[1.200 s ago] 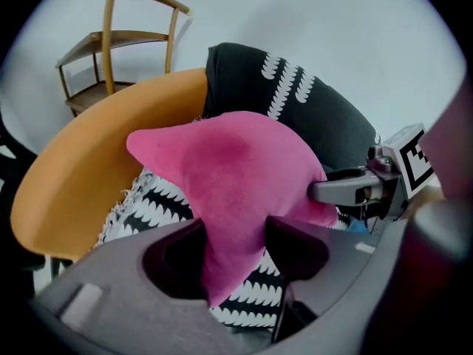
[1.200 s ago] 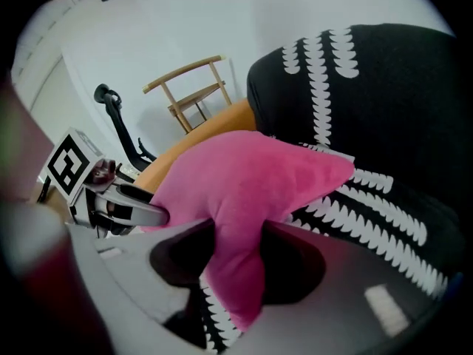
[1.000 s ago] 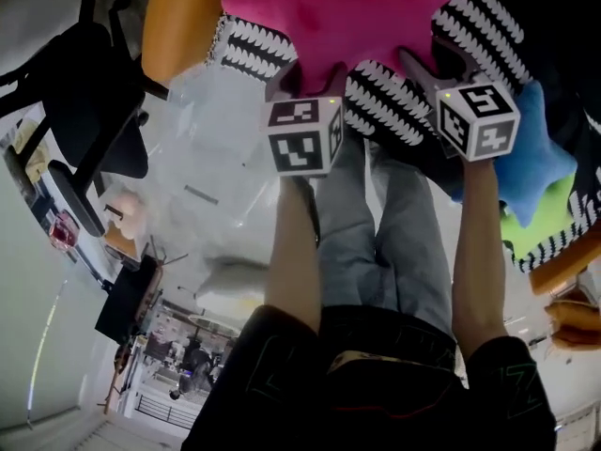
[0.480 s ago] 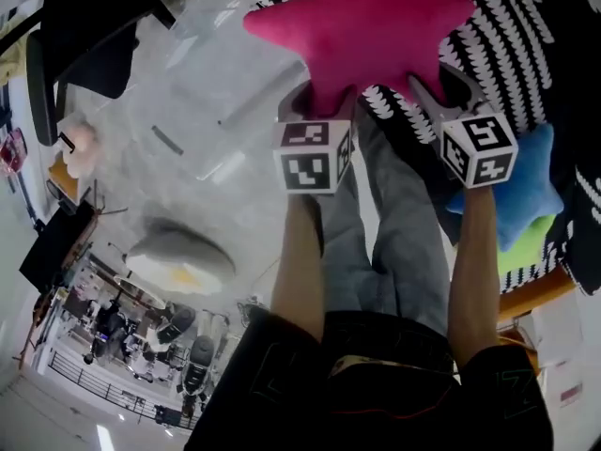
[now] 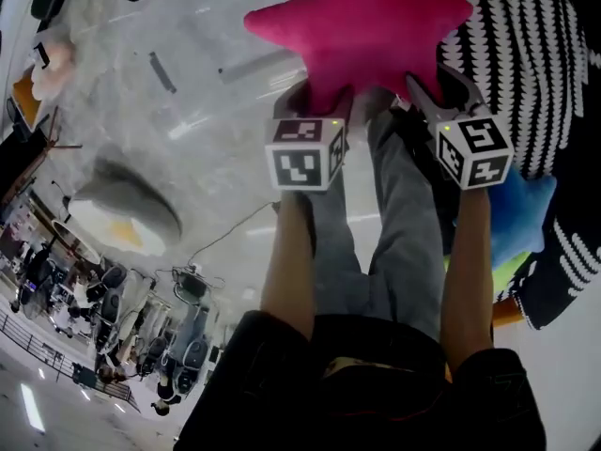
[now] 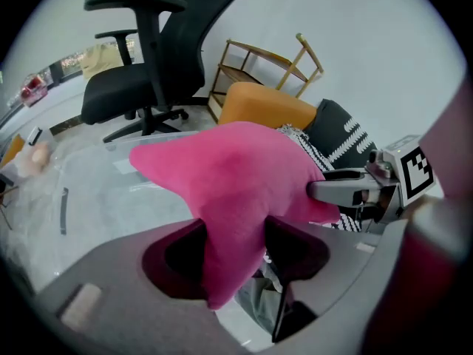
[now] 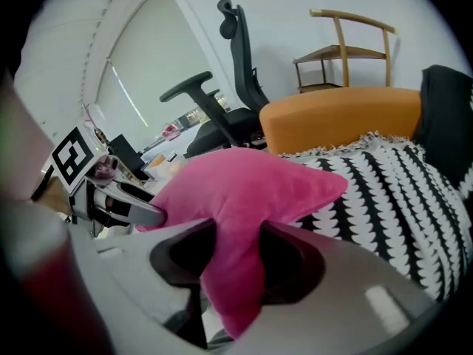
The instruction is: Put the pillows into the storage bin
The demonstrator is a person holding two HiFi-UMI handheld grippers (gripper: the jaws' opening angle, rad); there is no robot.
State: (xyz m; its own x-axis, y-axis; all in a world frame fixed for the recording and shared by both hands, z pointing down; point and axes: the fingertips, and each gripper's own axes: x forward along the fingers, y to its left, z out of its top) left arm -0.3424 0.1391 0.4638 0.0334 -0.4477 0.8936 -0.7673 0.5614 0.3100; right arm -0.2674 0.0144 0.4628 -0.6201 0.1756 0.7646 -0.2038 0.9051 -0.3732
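Transfer step: left claw (image 5: 315, 94) and right claw (image 5: 434, 81) each clamp a point of the pink star pillow (image 5: 362, 22), held aloft; next, lower it into the clear storage bin (image 6: 89, 191) (judged left) and release.

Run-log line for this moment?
held: pink star-shaped plush pillow | left gripper: shut on one arm | right gripper: shut on another arm | beside: black-and-white patterned pillow

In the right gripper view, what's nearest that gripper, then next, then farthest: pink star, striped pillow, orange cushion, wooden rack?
1. Pink star, pinched in the jaws.
2. Striped pillow, just behind, right.
3. Orange cushion, behind that pillow.
4. Wooden rack, at the wall.
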